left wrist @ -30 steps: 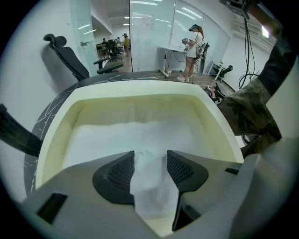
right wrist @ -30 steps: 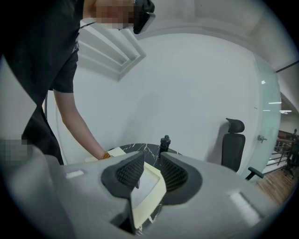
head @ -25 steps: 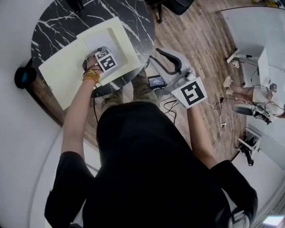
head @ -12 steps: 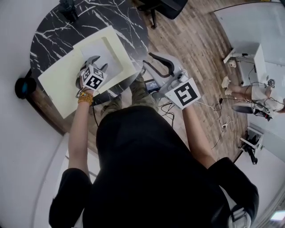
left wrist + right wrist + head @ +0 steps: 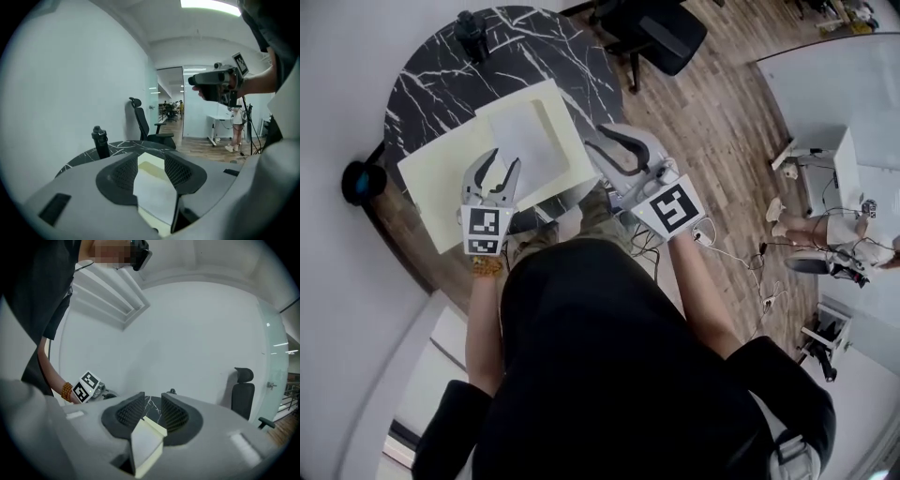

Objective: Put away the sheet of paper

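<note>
A white sheet of paper (image 5: 523, 141) lies flat on a pale yellow folder (image 5: 441, 183), toward that folder's right side. The folder rests on a round black marble bench (image 5: 422, 94) beside a white wall. A black bottle (image 5: 472, 33) stands upright near the bench's far edge, well apart from the folder. A black office chair (image 5: 661, 37) sits on the wooden floor (image 5: 722, 112) beyond the bench.

The left hand-held gripper (image 5: 151, 158) is held above the near part of the folder, clear of it. Its jaws have just been closing, yet they stand well apart and hold nothing. In the left gripper view the sheet shows only through the gap, lying further off on the folder.

The right hand-held gripper (image 5: 152, 399) is held off the bench's right edge, over the floor. Its jaws are apart too and grip nothing. A corner of the folder shows beyond them in the right gripper view.
</note>
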The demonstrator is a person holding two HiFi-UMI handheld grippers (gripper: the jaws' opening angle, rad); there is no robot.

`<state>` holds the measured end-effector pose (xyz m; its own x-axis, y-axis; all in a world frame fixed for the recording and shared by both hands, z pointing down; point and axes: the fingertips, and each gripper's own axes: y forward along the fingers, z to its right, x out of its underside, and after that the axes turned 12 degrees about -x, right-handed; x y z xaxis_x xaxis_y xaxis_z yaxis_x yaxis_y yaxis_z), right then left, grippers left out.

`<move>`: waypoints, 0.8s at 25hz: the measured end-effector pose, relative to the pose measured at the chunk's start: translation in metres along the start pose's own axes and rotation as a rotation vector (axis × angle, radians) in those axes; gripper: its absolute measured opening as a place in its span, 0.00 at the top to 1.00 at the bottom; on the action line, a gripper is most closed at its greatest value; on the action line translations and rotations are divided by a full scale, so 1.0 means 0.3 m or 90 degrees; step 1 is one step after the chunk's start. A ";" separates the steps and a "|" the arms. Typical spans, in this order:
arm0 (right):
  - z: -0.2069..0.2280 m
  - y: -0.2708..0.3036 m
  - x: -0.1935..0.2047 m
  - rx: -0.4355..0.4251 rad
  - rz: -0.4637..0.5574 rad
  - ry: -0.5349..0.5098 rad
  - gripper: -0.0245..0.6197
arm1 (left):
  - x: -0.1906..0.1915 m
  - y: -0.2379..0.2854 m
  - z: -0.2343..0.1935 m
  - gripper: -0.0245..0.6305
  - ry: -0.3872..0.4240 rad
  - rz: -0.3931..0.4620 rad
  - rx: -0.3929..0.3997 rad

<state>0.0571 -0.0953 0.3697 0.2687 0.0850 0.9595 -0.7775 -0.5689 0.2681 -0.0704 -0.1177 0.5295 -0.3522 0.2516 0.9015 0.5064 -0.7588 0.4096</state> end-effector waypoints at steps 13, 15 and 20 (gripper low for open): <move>-0.126 0.160 -0.238 -0.069 0.100 -0.084 0.81 | -0.449 -0.297 -0.085 0.80 -0.065 0.200 -0.106; -0.113 0.137 -0.275 -0.052 0.116 -0.088 0.81 | -0.504 -0.326 -0.085 0.87 -0.080 0.240 -0.106; -0.092 0.091 -0.318 -0.037 0.141 -0.098 0.83 | -0.561 -0.336 -0.046 0.91 -0.078 0.290 -0.092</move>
<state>-0.0054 -0.0965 0.2879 0.1678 -0.1644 0.9720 -0.8575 -0.5108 0.0616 -0.0732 -0.0917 0.3346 -0.0207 -0.0638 0.9977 0.4703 -0.8813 -0.0466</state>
